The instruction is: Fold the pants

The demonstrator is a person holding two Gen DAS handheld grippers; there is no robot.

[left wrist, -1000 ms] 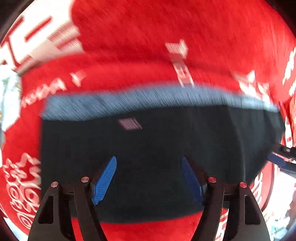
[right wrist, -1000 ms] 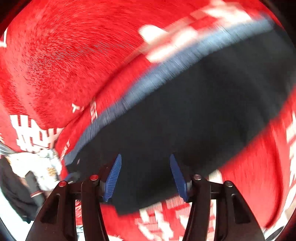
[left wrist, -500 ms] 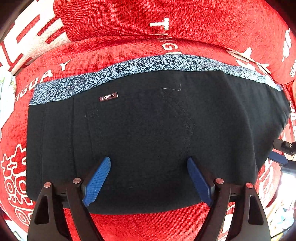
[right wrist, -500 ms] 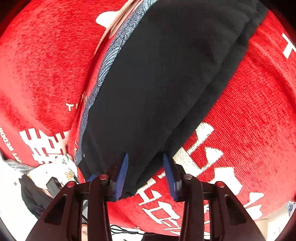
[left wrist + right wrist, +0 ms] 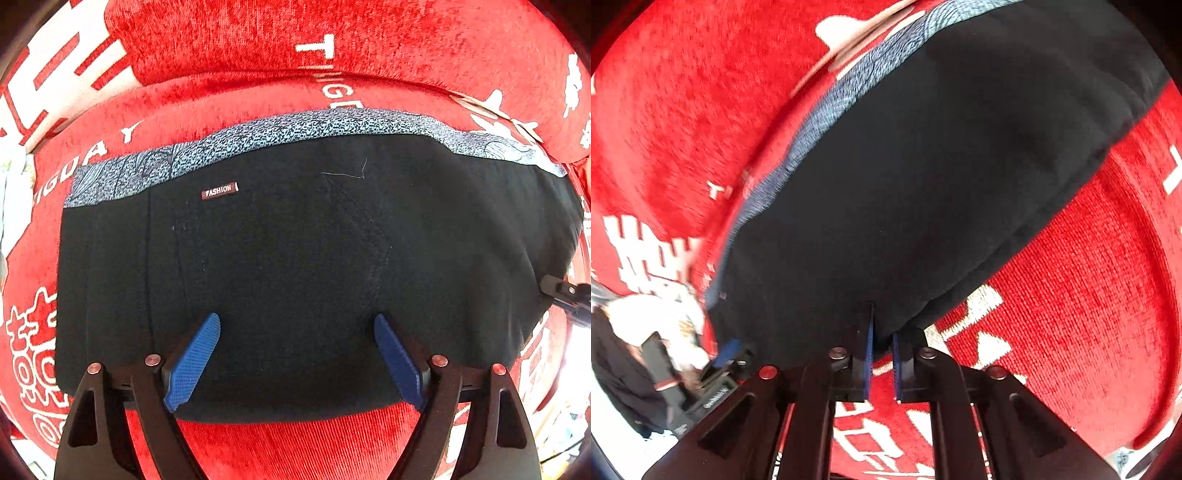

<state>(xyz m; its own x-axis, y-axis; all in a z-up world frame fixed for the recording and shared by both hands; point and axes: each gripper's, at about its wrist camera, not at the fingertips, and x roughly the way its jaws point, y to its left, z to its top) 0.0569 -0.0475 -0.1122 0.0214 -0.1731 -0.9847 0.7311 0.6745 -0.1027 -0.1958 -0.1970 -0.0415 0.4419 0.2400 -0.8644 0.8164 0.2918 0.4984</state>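
Black pants (image 5: 295,266) with a blue-grey patterned waistband (image 5: 295,129) and a small "FASHION" label (image 5: 219,191) lie folded in a flat rectangle on a red cushion. My left gripper (image 5: 297,325) is open, its blue fingers spread above the near fold. In the right wrist view the same pants (image 5: 923,177) fill the middle. My right gripper (image 5: 881,325) is shut on the folded corner edge of the pants. The right gripper's tip also shows at the right edge of the left wrist view (image 5: 565,295).
The red sofa cushion (image 5: 295,446) with white lettering lies under the pants, and its backrest (image 5: 295,33) rises just behind the waistband. At the lower left of the right wrist view are the left gripper (image 5: 720,365) and a white garment (image 5: 665,317).
My right gripper has closed its fingers onto the corner of the folded pants. My left gripper has stayed open over the near fold, and the view has steadied.
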